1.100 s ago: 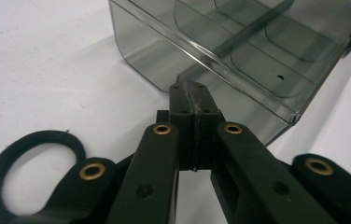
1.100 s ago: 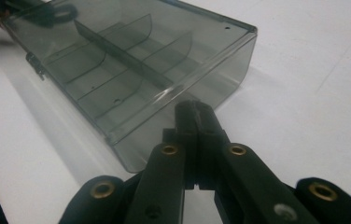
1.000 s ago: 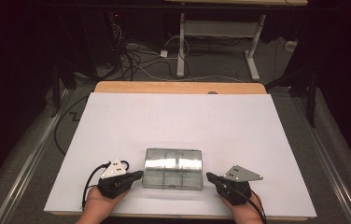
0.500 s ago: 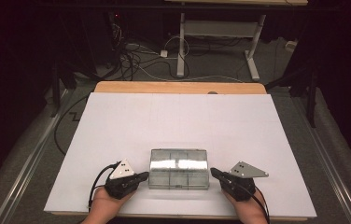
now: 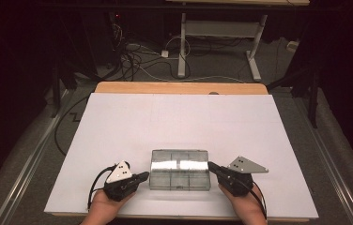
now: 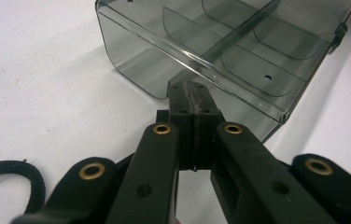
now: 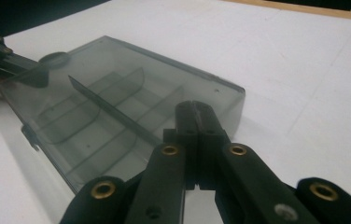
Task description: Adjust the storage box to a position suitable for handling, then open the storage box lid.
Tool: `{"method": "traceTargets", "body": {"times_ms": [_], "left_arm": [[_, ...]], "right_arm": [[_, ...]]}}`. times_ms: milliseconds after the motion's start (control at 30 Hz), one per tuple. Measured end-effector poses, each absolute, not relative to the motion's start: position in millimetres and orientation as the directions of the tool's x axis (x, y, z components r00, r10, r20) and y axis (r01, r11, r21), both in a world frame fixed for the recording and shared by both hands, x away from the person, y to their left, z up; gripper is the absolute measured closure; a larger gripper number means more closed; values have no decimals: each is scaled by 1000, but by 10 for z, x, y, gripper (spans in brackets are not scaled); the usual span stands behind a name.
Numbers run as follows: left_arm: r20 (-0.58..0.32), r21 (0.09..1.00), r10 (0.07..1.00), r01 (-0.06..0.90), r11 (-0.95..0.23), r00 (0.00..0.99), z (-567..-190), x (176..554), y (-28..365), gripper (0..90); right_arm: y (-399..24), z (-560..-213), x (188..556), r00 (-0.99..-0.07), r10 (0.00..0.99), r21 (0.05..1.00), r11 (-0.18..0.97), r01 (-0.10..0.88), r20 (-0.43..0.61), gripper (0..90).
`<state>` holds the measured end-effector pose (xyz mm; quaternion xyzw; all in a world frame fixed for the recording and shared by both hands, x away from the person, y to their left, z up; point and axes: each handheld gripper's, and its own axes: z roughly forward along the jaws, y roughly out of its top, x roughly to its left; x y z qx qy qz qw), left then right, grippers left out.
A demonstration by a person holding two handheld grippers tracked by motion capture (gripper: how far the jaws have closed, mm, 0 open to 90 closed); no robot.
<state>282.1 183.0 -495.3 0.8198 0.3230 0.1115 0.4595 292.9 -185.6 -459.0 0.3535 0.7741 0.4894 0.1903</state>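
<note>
High view, box: clear smoky-grey plastic compartment box [image 5: 180,169] lies between both grippers.
Left gripper [image 5: 143,176]: jaws pressed together, tips touching box's side.
Right gripper [image 5: 211,166]: jaws pressed together, tips against opposite side.

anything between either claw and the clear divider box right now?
Nothing visible. The left claw sits shut with its tips at the left end of the clear compartment box, and the right claw sits shut at the right end. Only bare white table cover surrounds the box.
</note>
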Motion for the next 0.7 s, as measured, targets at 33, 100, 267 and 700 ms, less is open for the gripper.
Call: {"method": "traceTargets", "body": {"times_ms": [33,100,267,700], "left_arm": [[-118,827,631,428,-366,767,-4953,2823,1835,881],[-120,826,629,428,-366,768,-4954,2825,1835,881],[-128,818,608,430,-381,783,-4953,2837,1827,882],[-163,818,594,444,-366,788,-4952,2865,1855,883]], "right_arm": [[-1836,-4580,2931,-684,728,894,271,357,52,900],[-1786,-4570,2927,-699,713,895,273,352,58,900],[-1630,-4565,2887,-738,672,899,286,332,59,900],[-1318,-4559,2783,-797,601,900,312,304,61,900]]}}
